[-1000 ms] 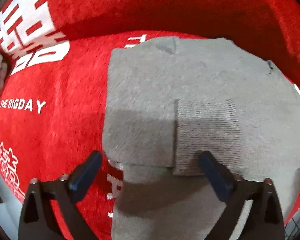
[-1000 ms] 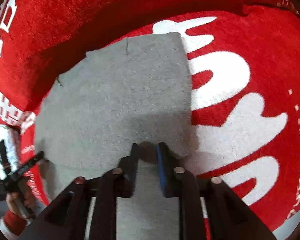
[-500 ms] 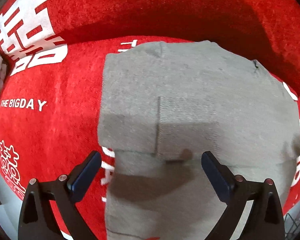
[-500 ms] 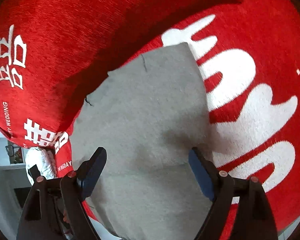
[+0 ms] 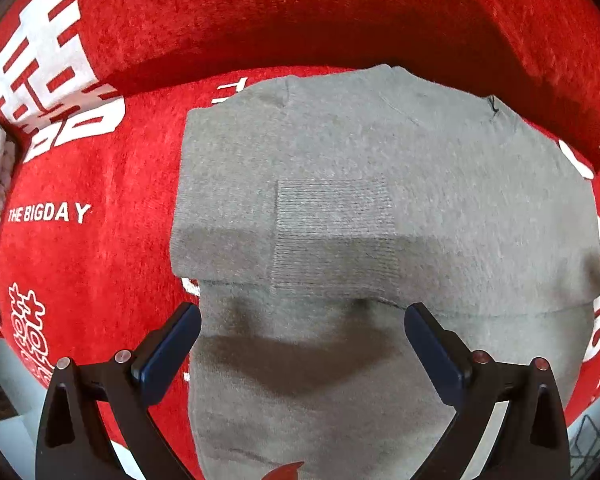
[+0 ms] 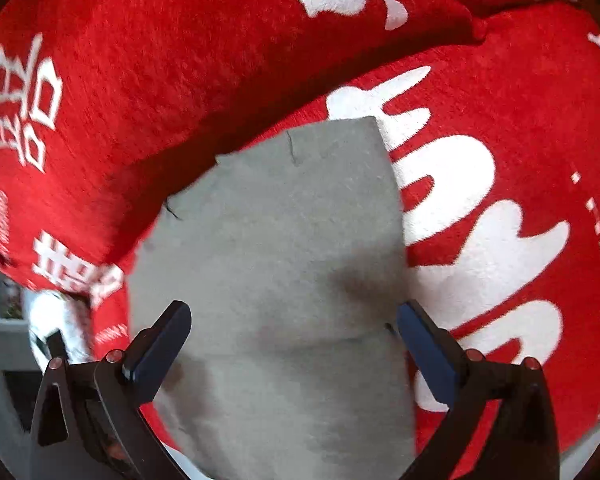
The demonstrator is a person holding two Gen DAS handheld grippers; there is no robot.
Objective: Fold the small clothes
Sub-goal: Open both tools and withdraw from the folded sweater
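Left wrist view: little has changed over the past second. The left gripper (image 5: 302, 344) is seen spread wide, as it was before, with nothing held between its dark blue pads (image 5: 168, 354). The folded grey knitted garment (image 5: 380, 208) has slid slightly lower in the frame and now lies flat on the red plush cover with white lettering (image 5: 80, 240). A ribbed cuff panel (image 5: 334, 236) is laid across the garment's middle, ahead of the fingers. The garment's near edge passes under and between both pads, though contact cannot be judged from this angle.

Right wrist view: here the change is plain. A second ago the right gripper (image 6: 294, 346) was pinched nearly closed on the cloth's near fold; half a second ago it was already parted, and now it is seen fully spread and empty. The grey garment is framed between the pads, its right edge running just inside the right pad (image 6: 426, 354), its far corner resting against a white printed shape. The picture is slightly blurred. At the far left edge a white patterned object (image 6: 56, 328) is glimpsed; it cannot be identified.
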